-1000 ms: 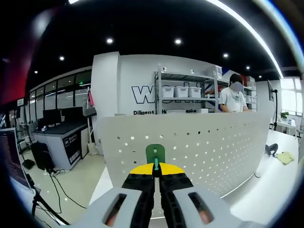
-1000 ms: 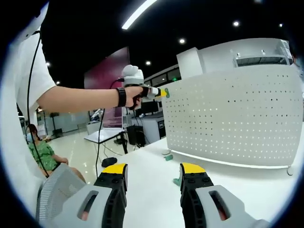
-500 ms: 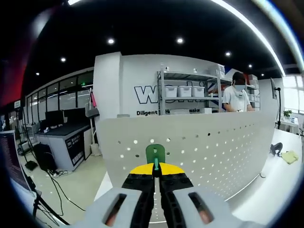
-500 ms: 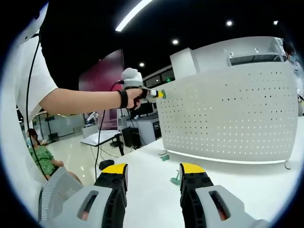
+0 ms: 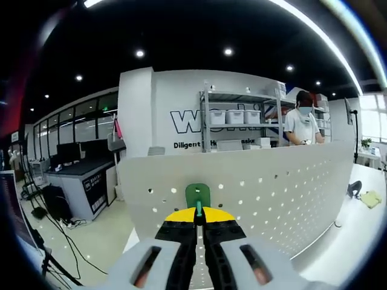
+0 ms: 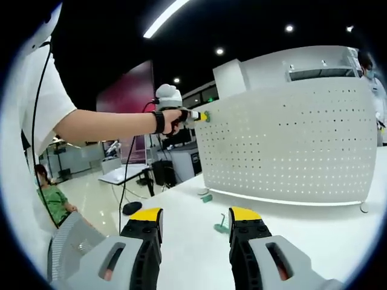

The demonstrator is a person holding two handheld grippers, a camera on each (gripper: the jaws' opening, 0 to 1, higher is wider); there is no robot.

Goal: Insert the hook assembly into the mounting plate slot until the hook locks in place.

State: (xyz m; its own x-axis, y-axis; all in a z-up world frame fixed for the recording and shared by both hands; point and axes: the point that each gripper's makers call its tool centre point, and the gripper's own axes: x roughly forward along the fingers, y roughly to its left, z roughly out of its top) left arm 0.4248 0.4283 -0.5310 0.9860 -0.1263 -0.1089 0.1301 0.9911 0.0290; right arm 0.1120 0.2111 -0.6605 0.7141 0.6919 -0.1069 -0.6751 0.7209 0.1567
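My left gripper (image 5: 198,216) is shut on a green hook (image 5: 198,196), held up against the white perforated mounting plate (image 5: 260,187) near its upper left corner. In the right gripper view the left gripper (image 6: 199,116) meets the same corner of the plate (image 6: 290,145), at the end of a person's outstretched arm (image 6: 103,125). My right gripper (image 6: 195,220) stands open low over the white table (image 6: 290,229), nothing between its jaws. Two more green hooks lie on the table: one (image 6: 220,227) just ahead of the right jaw, one (image 6: 207,197) at the plate's foot.
The plate stands upright on the white table, on small feet (image 6: 363,208). Behind it are shelves with white bins (image 5: 233,116) and a person (image 5: 300,124). To the left, desks (image 5: 78,172) and floor cables (image 5: 57,241). Another person (image 6: 54,196) sits far left.
The left gripper has carried the green hook closer to the plate's upper left corner; in the right gripper view it now touches the plate's edge. The right gripper stays open.
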